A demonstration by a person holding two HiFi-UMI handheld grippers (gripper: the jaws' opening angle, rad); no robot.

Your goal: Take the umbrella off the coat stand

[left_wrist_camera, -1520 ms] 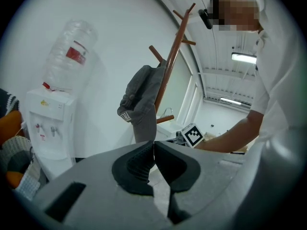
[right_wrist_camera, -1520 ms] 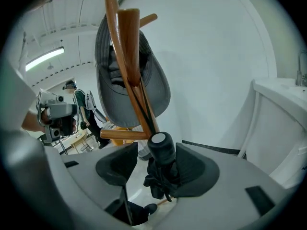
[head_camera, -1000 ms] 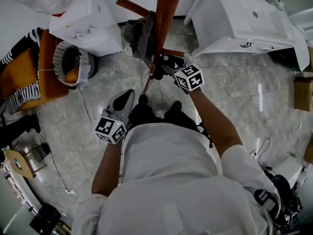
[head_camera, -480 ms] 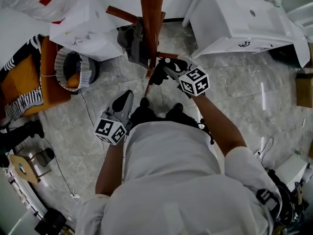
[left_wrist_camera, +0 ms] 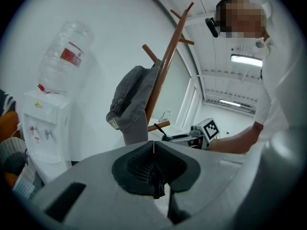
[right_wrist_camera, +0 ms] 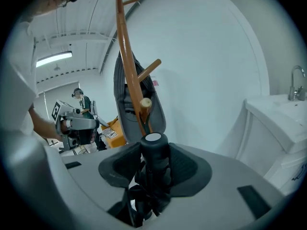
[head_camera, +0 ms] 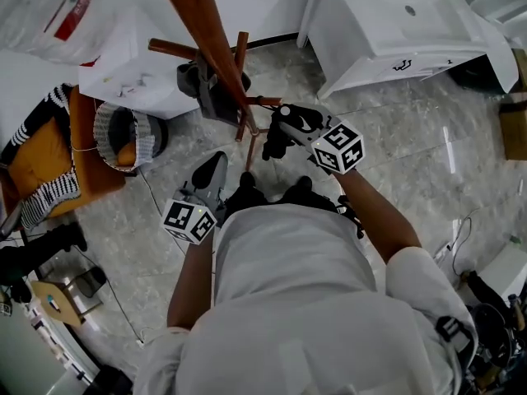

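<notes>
A black folded umbrella (right_wrist_camera: 154,164) stands upright between the jaws of my right gripper (head_camera: 284,132), which is shut on its handle. The jaws have just been closing on it. In the head view the umbrella (head_camera: 272,144) hangs dark under that gripper, just right of the stand's lower pegs. The wooden coat stand (head_camera: 206,35) leans across the picture, and a grey cap (head_camera: 204,89) hangs on it. My left gripper (head_camera: 210,171) is lower and to the left, shut and holding nothing; its jaws meet in a thin line (left_wrist_camera: 153,147).
A water dispenser (left_wrist_camera: 45,128) with a bottle (left_wrist_camera: 64,56) stands left of the stand. A white sink cabinet (head_camera: 387,31) is at the back right. A woven basket (head_camera: 123,134) and an orange chair (head_camera: 37,159) sit on the left. Another person (right_wrist_camera: 82,102) stands far off.
My right gripper has risen with the umbrella in it. The stand's pole now lies further left in the head view. The left gripper has shifted a little.
</notes>
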